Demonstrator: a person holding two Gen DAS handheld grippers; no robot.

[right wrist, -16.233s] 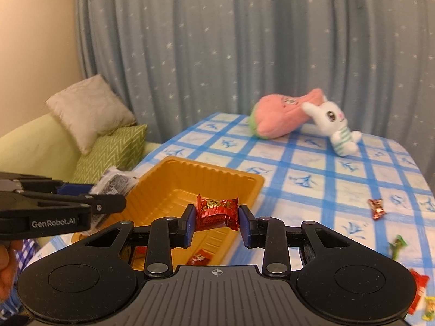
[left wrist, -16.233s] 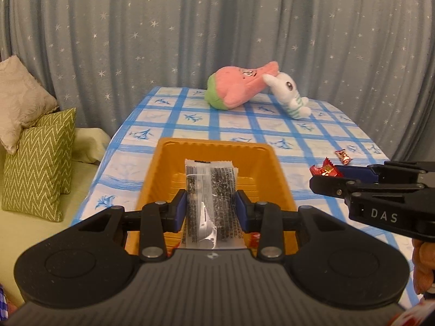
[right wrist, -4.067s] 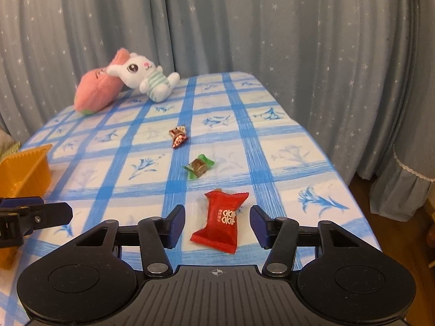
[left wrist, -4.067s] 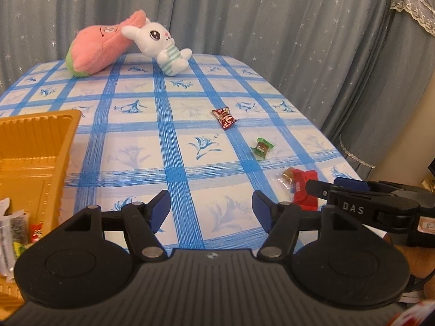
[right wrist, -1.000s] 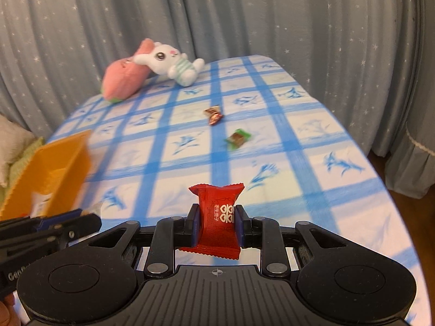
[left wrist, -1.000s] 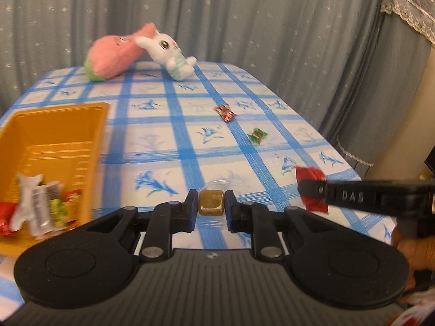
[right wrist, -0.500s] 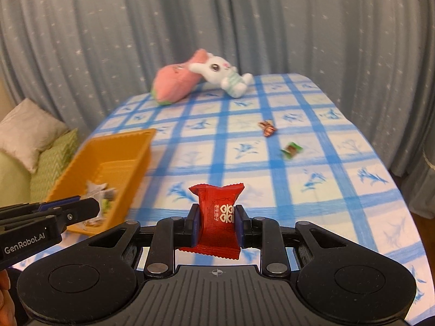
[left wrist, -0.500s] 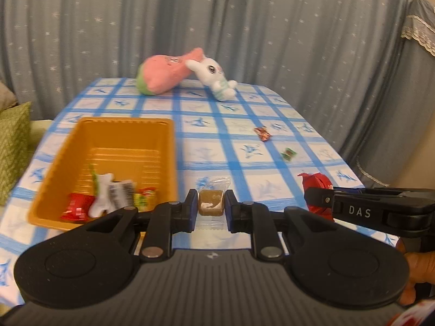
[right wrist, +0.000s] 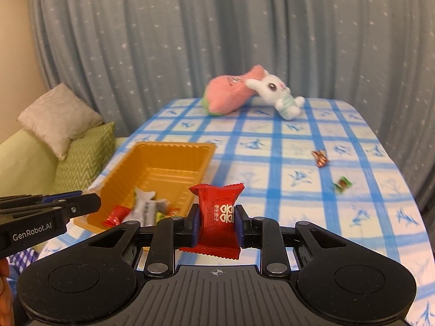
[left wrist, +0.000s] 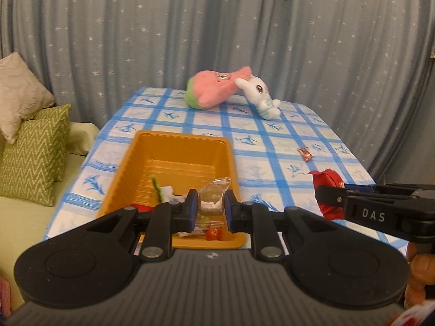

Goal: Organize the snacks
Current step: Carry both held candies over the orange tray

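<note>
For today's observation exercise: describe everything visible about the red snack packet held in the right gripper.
The red snack packet is a glossy, crinkled pillow pack with crimped ends and white Chinese characters on its front. It stands upright, pinched at mid-height between the fingers of the right gripper, lifted off the checked tablecloth, to the right of the orange tray.

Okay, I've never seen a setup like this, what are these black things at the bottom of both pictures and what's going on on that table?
They are hand-held grippers, one in each of a person's hands, each carrying a wide-angle camera that looks forward along its two fingers. One picture comes from each gripper.

The left gripper is shut on a clear-wrapped brown candy, above the near end of an orange tray that already holds several snacks. The right gripper is shut on a red snack packet.

On the blue checked tablecloth two small wrapped candies lie loose, and two plush toys lie at the far end.
</note>
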